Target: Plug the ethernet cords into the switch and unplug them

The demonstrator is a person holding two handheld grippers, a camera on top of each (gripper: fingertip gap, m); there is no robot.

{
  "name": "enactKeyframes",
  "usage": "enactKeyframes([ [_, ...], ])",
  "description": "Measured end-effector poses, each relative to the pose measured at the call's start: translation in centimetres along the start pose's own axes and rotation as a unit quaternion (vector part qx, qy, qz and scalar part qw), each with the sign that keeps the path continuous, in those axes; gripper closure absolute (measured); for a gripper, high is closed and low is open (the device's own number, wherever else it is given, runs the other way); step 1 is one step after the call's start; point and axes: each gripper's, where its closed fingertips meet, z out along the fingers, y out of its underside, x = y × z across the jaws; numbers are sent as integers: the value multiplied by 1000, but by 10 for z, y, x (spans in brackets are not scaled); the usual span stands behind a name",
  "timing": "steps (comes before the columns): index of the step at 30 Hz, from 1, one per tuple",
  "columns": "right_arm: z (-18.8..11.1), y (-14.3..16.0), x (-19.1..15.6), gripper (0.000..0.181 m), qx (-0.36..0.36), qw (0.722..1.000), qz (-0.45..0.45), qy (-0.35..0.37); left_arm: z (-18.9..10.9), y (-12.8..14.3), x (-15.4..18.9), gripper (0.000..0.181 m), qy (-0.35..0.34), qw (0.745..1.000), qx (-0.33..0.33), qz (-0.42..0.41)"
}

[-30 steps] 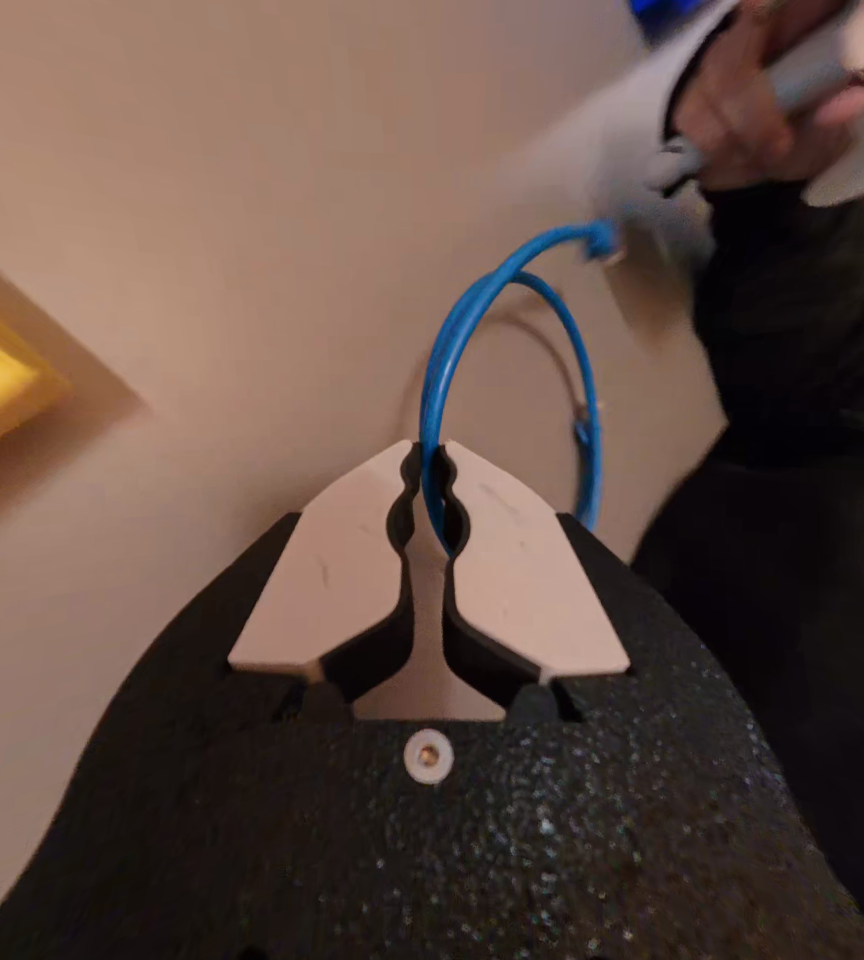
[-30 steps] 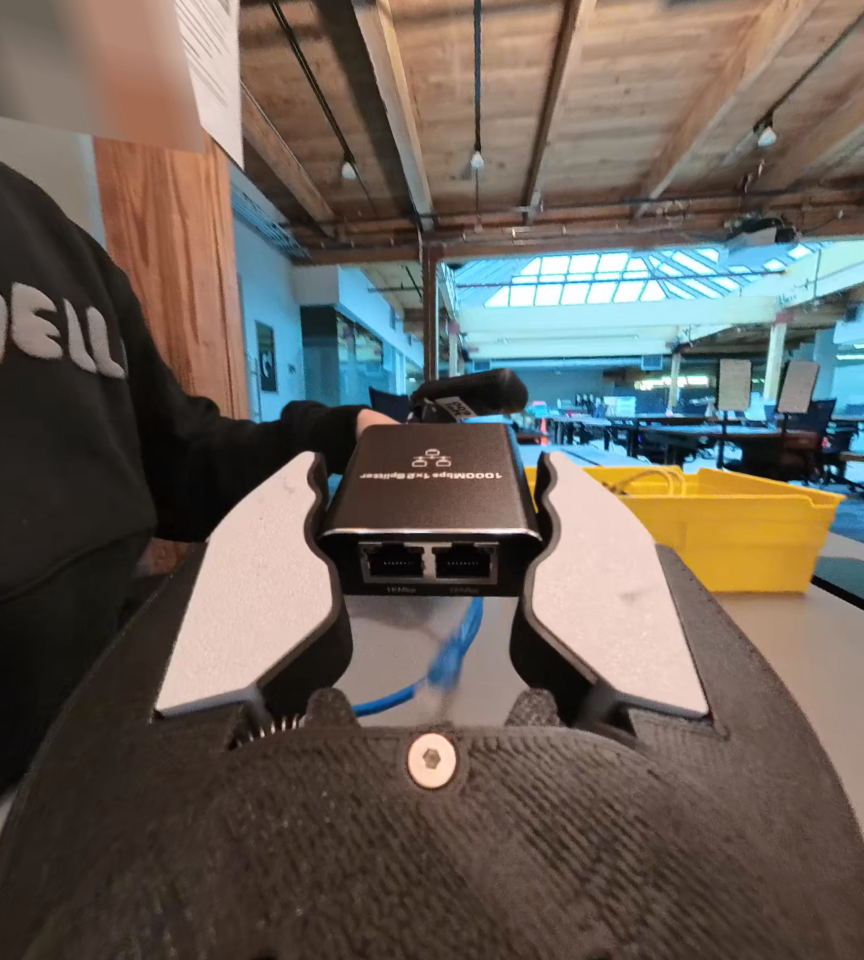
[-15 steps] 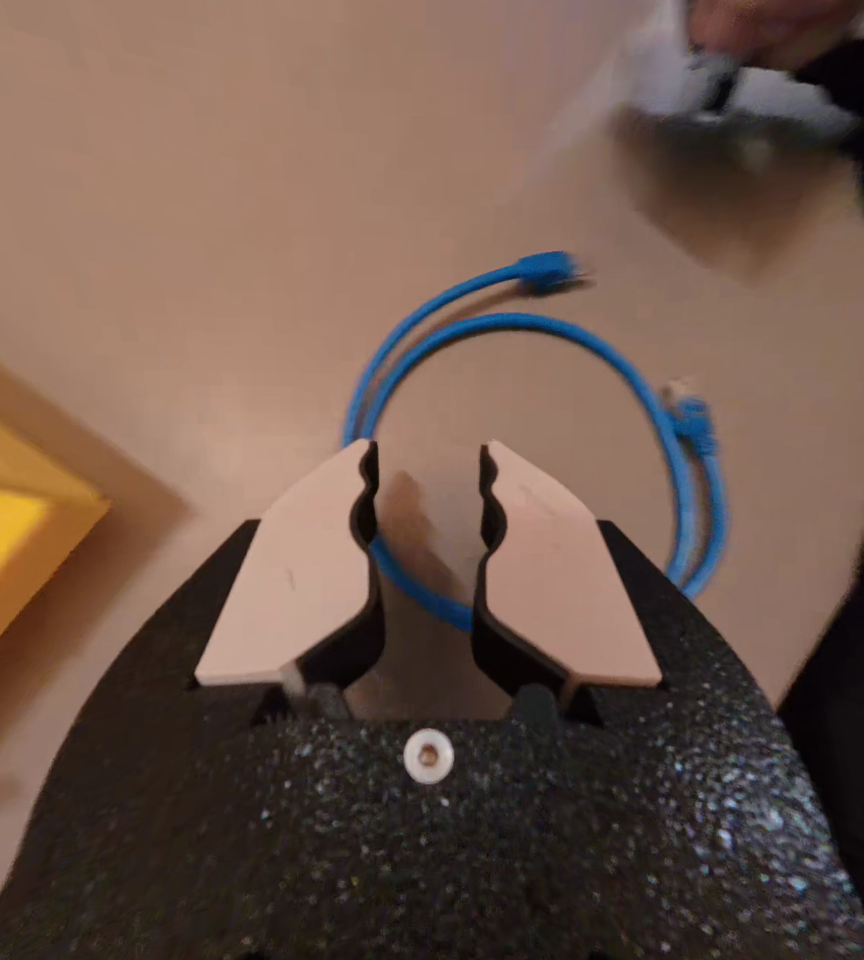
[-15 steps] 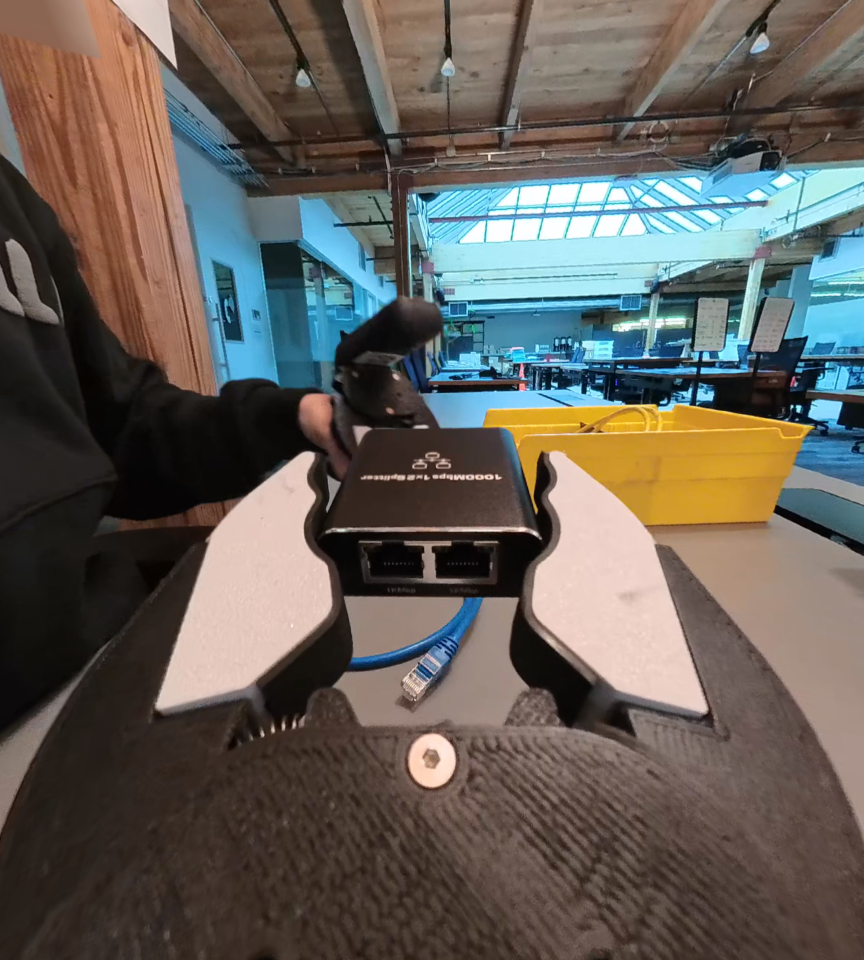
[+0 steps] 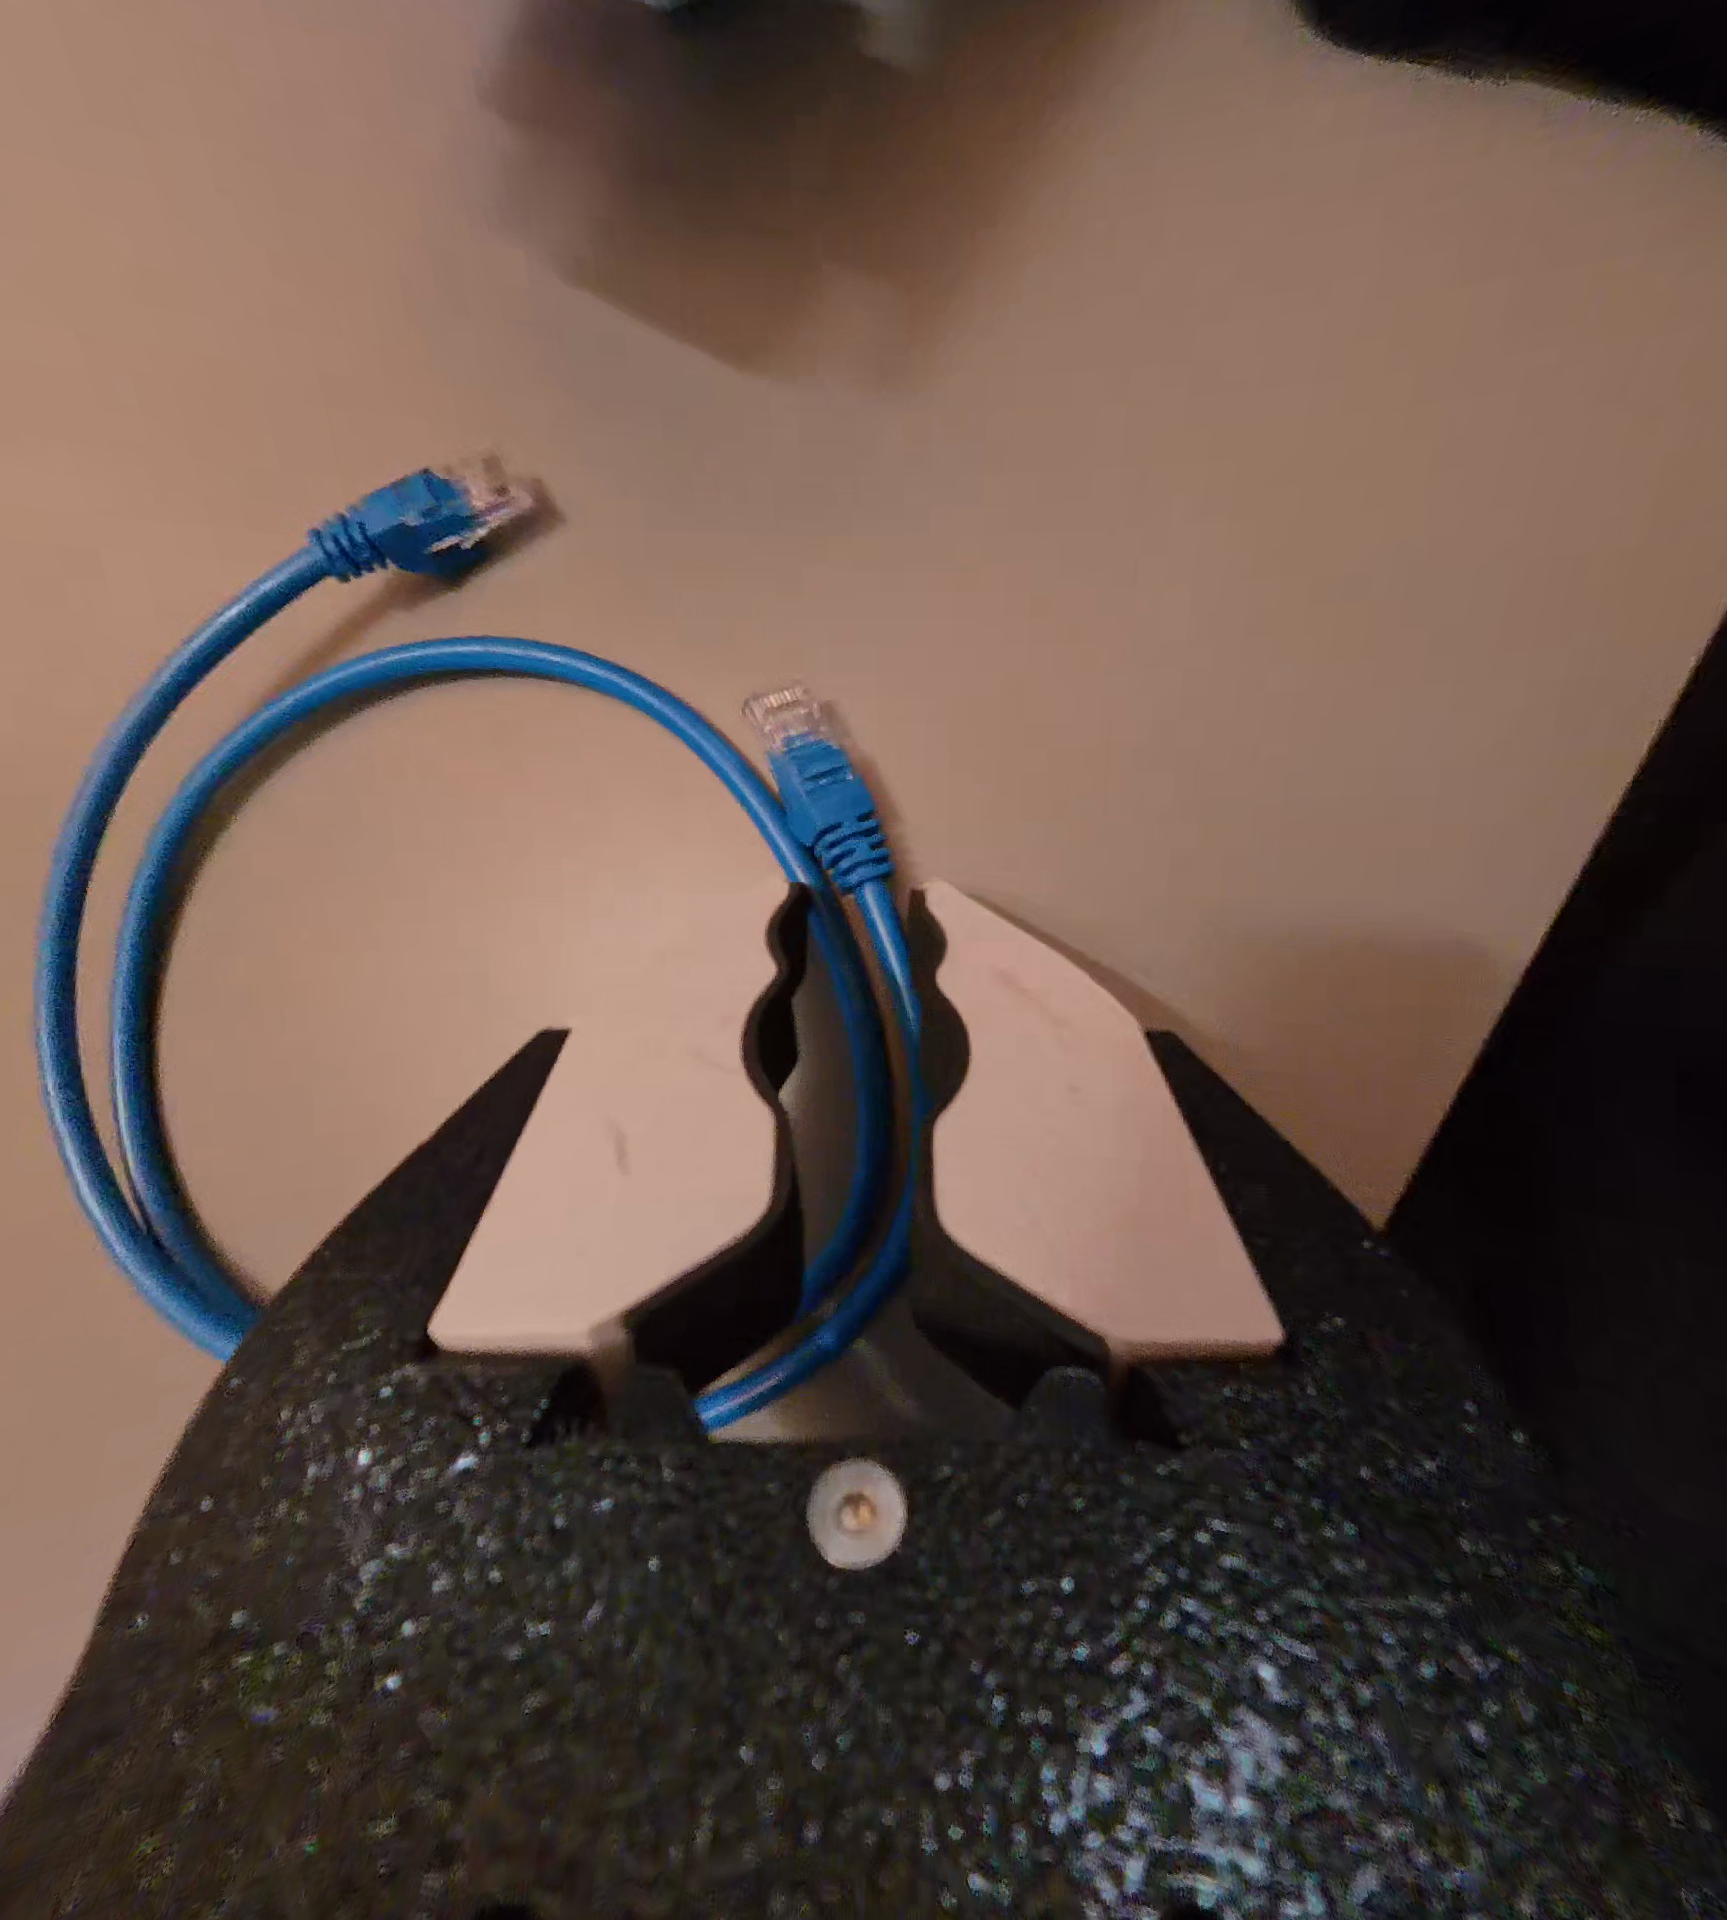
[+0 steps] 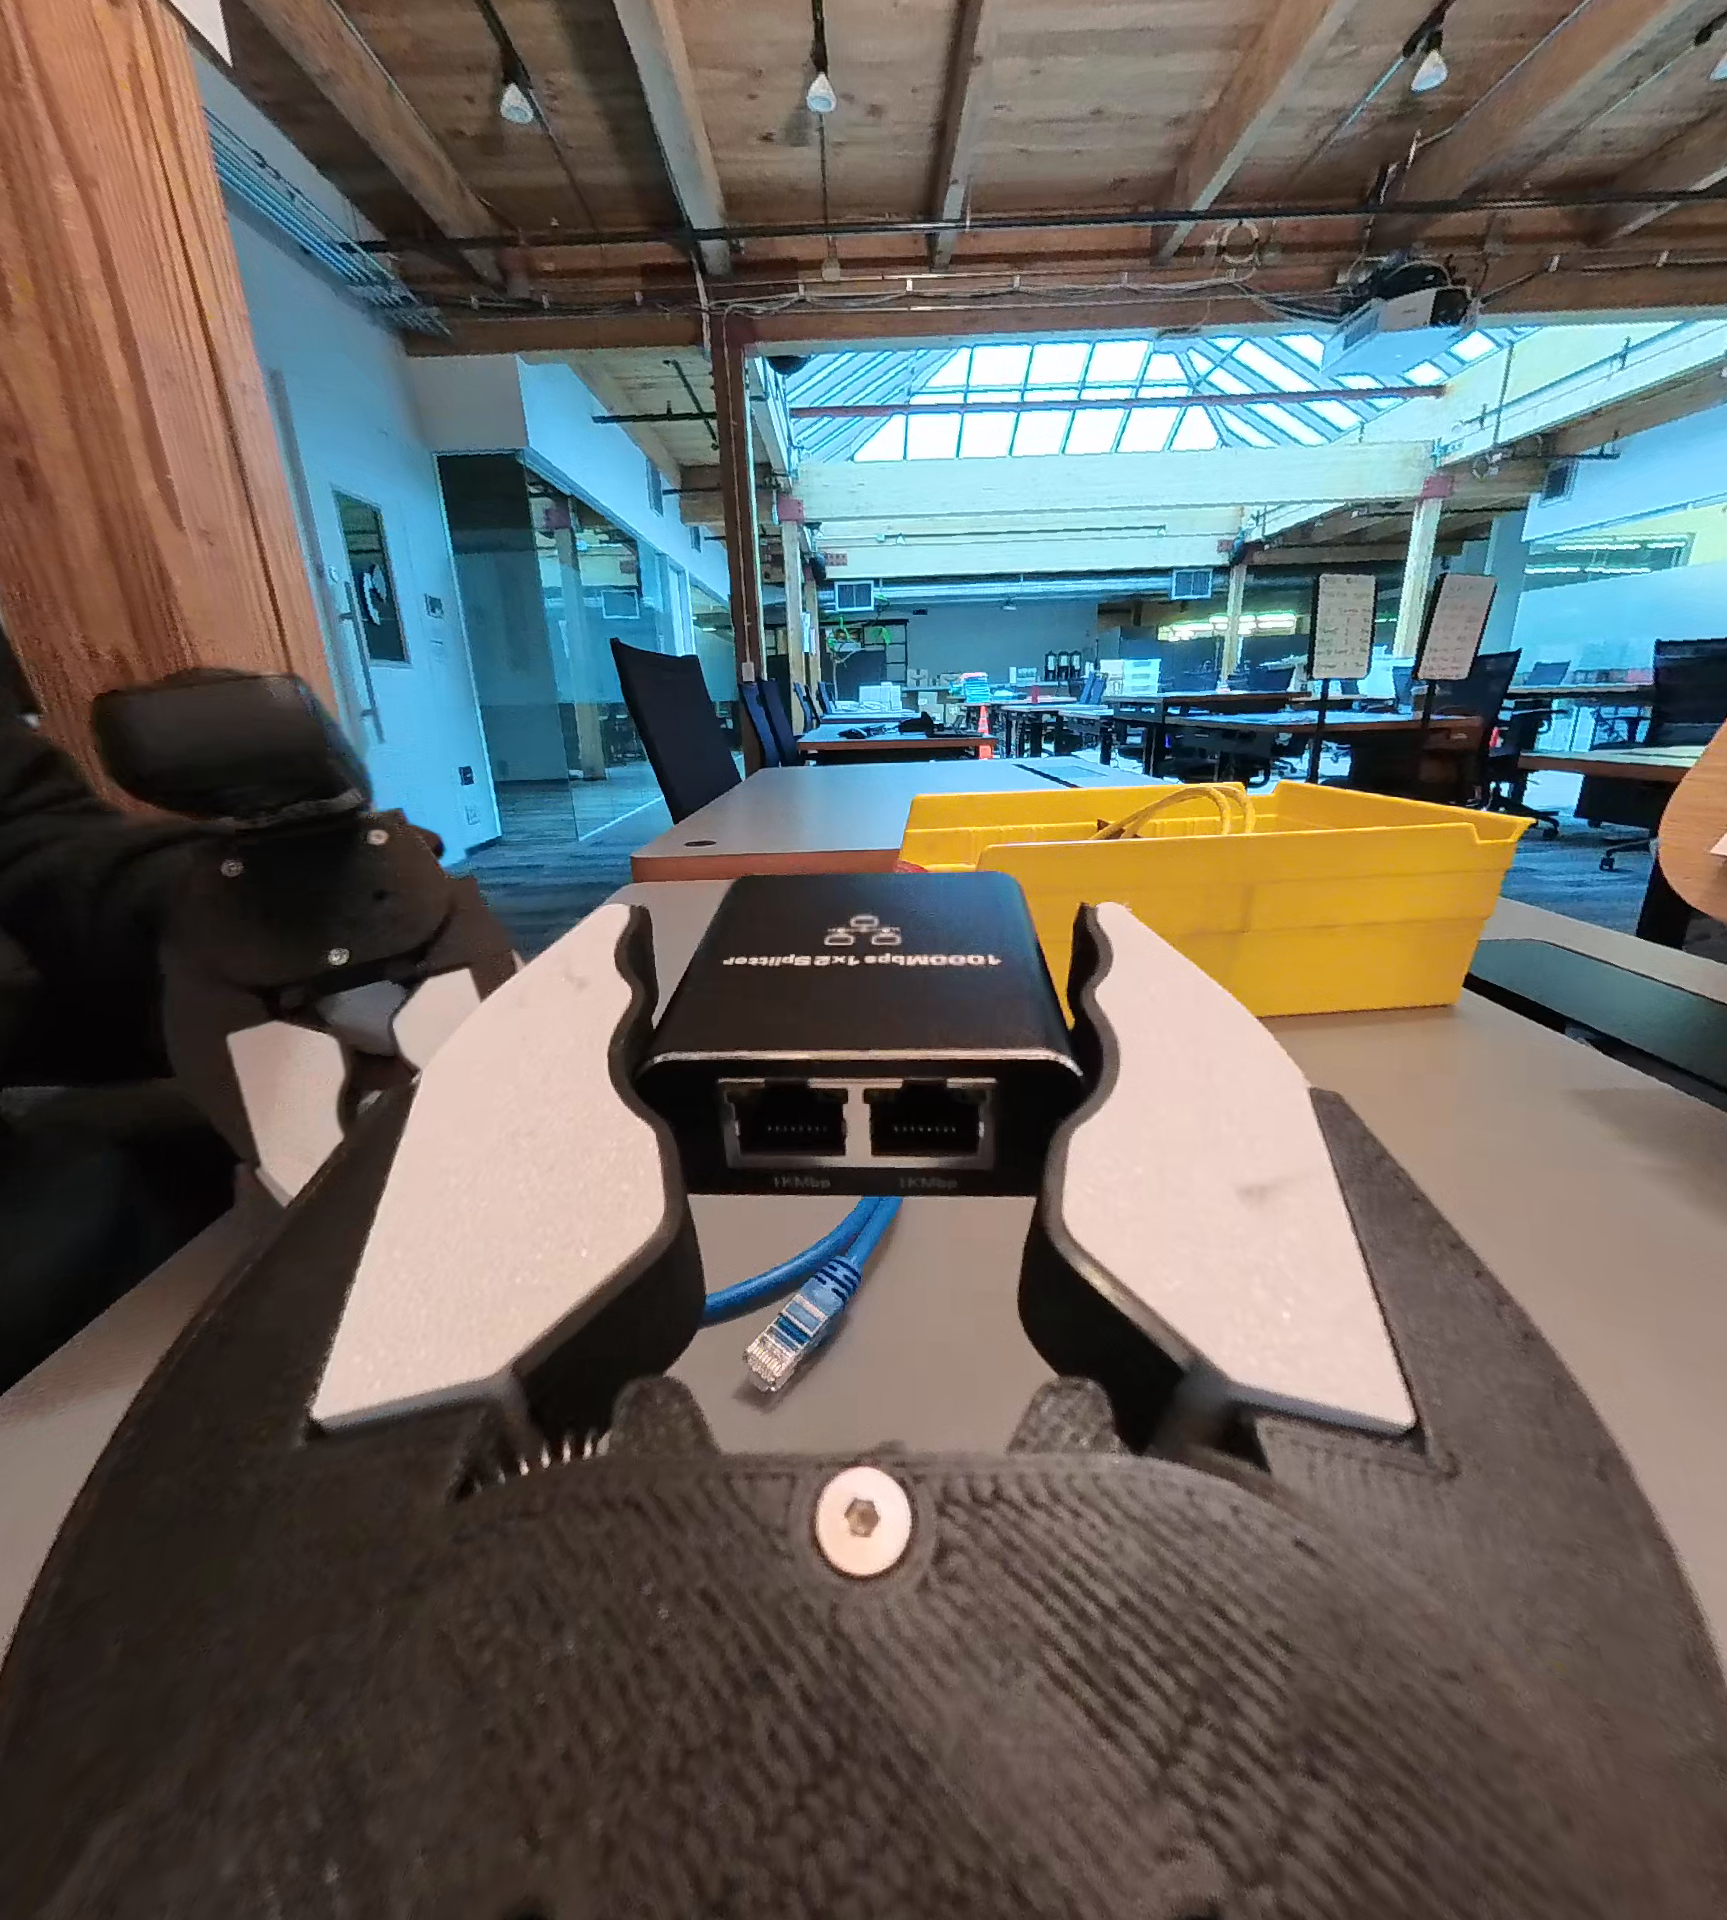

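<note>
A blue ethernet cord [image 5: 90,935] lies coiled on the tan table [image 5: 1150,520]. One plug [image 5: 443,514] rests at the far left. The other plug [image 5: 807,748] lies just ahead of my left gripper [image 5: 859,904]. That gripper's jaws stand a narrow gap apart, with two strands of the cord running between them. My right gripper [image 6: 864,914] is shut on the black switch [image 6: 859,997] and holds it above the table. Its two ports face the camera and are empty. A blue plug [image 6: 797,1320] lies on the table under the switch.
A yellow bin [image 6: 1254,935] holding a pale cable stands behind the switch on the right. The left gripper [image 6: 319,935] and a person's dark sleeve [image 6: 7,883] show at the left of the right wrist view. Dark clothing [image 5: 1669,1039] borders the table edge on the right.
My left gripper let go of the cord, which dropped onto the table. It then moved right over the near plug end, and its jaws have narrowed. The right gripper kept hold of the switch.
</note>
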Motion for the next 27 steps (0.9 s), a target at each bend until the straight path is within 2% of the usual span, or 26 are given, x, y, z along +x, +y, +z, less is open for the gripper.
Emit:
enactKeyframes([
  [1, 0, 0, 0, 105, -1, 1000, 0, 0, 0, -1, -1, 168, -11, 1000, 6, -2],
  [7, 2, 2, -1, 105, -10, 1000, -10, 1, -10, -9, -8, 176, 2, 997, 48, -52],
  [12, 0, 1, 1, 106, -6, 1000, -11, 8, -66, -48, -11, 176, 117, 977, 112, -139],
  [14, -3, -2, 3, 106, 5, 1000, -7, 10, -98, -66, -9, 176, 207, 949, 139, -195],
  [15, -5, -4, 4, 106, 15, 1000, -1, 9, -118, -77, -9, 176, 266, 922, 159, -230],
  [17, -10, -8, 6, 106, 30, 999, 9, 8, -165, -101, -11, 176, 405, 844, 209, -283],
  [18, -12, -10, 5, 106, 35, 999, 9, 4, -181, -108, -19, 175, 447, 813, 227, -297],
  [19, -13, -12, 3, 106, 39, 999, 9, -6, -183, -107, -30, 175, 454, 806, 225, -305],
  [21, -14, -16, 2, 106, 49, 999, 8, -10, -163, -95, -60, 176, 417, 820, 203, -336],
  [23, -16, -22, -1, 106, 66, 997, 21, -26, -136, -80, -88, 176, 391, 819, 181, -377],
  [25, -19, -31, -1, 106, 94, 995, 30, -28, -96, -57, -113, 175, 316, 852, 148, -390],
  [27, -21, -38, 0, 106, 110, 993, 31, -27, -62, -44, -132, 176, 245, 894, 128, -353],
])
